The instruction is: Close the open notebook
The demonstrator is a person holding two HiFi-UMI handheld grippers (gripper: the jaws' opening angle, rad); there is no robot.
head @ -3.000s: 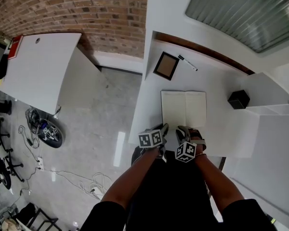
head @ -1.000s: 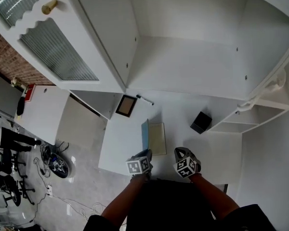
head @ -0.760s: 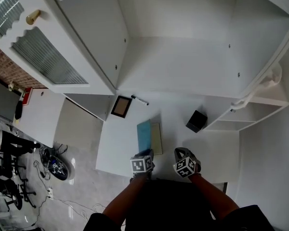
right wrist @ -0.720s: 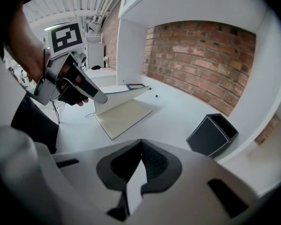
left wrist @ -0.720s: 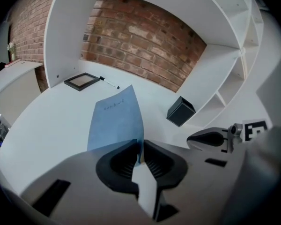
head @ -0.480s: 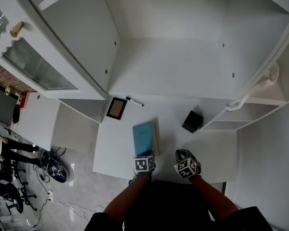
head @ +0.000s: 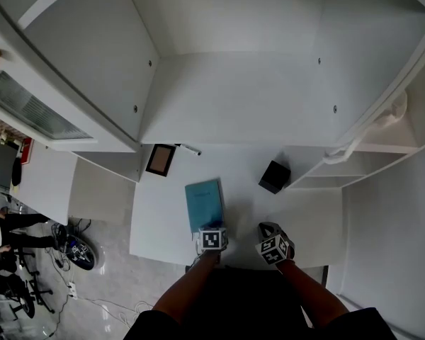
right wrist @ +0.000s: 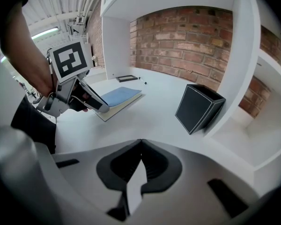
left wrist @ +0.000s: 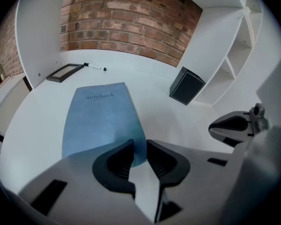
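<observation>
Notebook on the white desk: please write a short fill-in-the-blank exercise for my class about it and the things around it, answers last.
The notebook lies ____ on the desk, cover up.
The word printed on its blue cover is ____.
The box standing near it is ____ in colour.
The right gripper has its jaws ____, nothing between them.
Answers: closed; notebook; black; shut.

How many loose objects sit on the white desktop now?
4: a closed blue notebook near the front edge, a picture frame back left, a pen beside it, a black box at right. Nothing appears hidden.
</observation>
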